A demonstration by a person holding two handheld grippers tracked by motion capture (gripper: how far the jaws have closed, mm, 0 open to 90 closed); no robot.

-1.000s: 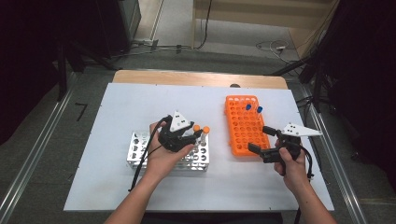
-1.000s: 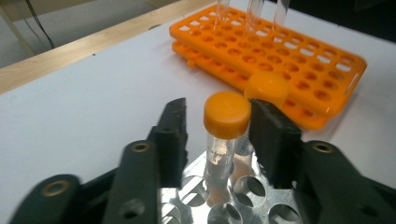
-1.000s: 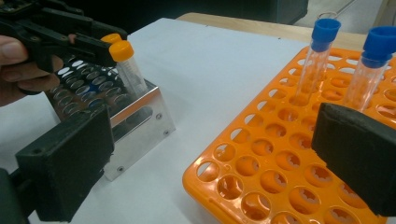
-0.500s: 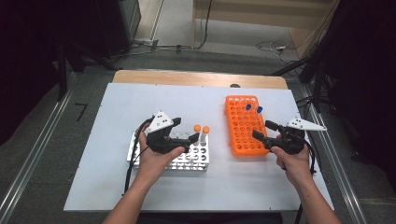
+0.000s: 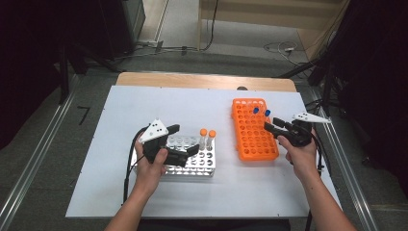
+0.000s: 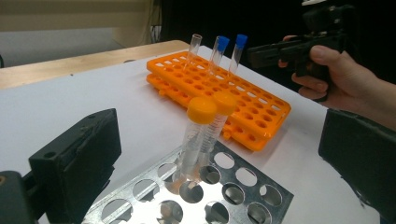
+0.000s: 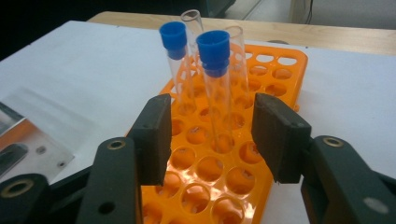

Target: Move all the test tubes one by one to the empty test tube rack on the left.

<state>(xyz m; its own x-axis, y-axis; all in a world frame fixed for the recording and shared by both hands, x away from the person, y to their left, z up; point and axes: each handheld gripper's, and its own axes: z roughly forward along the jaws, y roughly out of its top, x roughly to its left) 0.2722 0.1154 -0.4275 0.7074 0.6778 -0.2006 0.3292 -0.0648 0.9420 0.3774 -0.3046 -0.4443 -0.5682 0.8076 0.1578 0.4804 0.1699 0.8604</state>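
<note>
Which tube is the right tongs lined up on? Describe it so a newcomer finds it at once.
Start at the orange rack on the right of the white table. At its far end stand a few clear tubes; take the blue-capped tube between the right tongs. Its neighbours are another blue-capped tube farther off and uncapped tubes behind.

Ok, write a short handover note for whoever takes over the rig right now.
Left gripper: jaws have just been opening, now wide and empty, above the perforated metal tube rack.
Right gripper: jaws have just been closing around the nearer blue-capped clear tube in the orange plastic rack, pads not yet touching it.
Done: two orange-capped tubes stand in the metal rack.
Left: likely grip that blue-capped tube; a second blue-capped tube and uncapped tubes remain in the orange rack.
</note>
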